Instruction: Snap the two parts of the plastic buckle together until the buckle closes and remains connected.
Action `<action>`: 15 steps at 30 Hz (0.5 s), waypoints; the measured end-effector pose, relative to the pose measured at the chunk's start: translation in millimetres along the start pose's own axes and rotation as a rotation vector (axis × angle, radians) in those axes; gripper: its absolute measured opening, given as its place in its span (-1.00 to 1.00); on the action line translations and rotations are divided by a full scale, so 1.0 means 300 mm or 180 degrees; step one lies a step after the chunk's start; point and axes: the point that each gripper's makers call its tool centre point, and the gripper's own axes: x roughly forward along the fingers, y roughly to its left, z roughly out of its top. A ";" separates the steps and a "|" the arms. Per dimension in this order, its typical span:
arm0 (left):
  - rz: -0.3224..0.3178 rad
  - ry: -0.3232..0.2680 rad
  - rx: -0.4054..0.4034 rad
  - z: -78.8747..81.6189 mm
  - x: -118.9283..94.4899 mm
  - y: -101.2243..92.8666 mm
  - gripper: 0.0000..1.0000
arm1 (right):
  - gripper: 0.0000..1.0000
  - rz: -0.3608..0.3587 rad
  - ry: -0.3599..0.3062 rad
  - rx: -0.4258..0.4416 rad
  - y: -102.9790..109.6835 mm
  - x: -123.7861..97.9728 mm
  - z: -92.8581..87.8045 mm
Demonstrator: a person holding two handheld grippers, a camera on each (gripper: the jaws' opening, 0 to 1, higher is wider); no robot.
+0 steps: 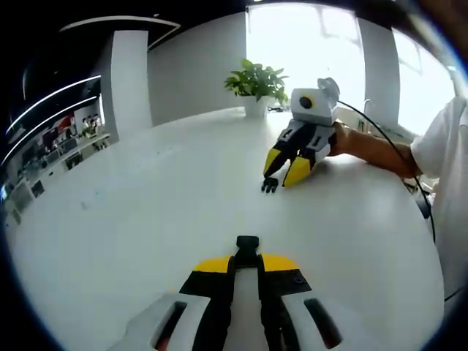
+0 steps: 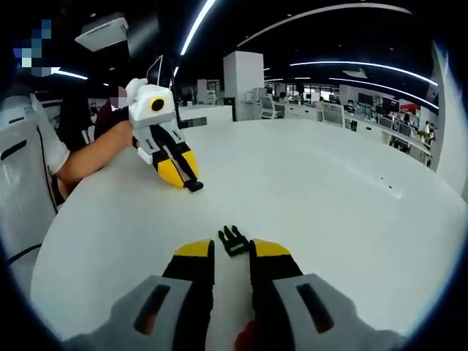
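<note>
My left gripper [image 1: 247, 262] is shut on the black socket half of the buckle [image 1: 247, 247], which sticks out past its yellow fingertips, low over the white table [image 1: 146, 212]. Across the table my right gripper [image 1: 284, 175] holds the black pronged half [image 1: 270, 185], tip down near the tabletop. In the right gripper view, the right gripper [image 2: 232, 252] is shut on that pronged half [image 2: 232, 240]. The left gripper [image 2: 184, 178] faces it from the upper left with the socket half [image 2: 194, 186] at its tips. The two halves are well apart.
A potted plant [image 1: 256, 82] stands at the table's far edge behind the right gripper. A black cable [image 1: 380, 135] trails along a person's forearm [image 1: 373, 150]. A white chair [image 2: 22, 183] is at the left, with office desks [image 2: 329, 113] beyond the table.
</note>
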 end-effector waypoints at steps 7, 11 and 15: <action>-0.0018 0.0006 0.0004 0.000 -0.001 -0.002 -0.76 | -0.63 0.0040 0.0054 -0.0021 0.012 -0.005 -0.005; -0.0018 0.0005 0.0004 0.000 -0.001 -0.002 -0.76 | -0.63 0.0035 0.0076 -0.0049 0.015 -0.006 -0.007; -0.0030 0.0013 0.0013 0.000 -0.002 -0.005 -0.76 | -0.65 0.0065 0.0088 -0.0102 0.022 -0.008 -0.007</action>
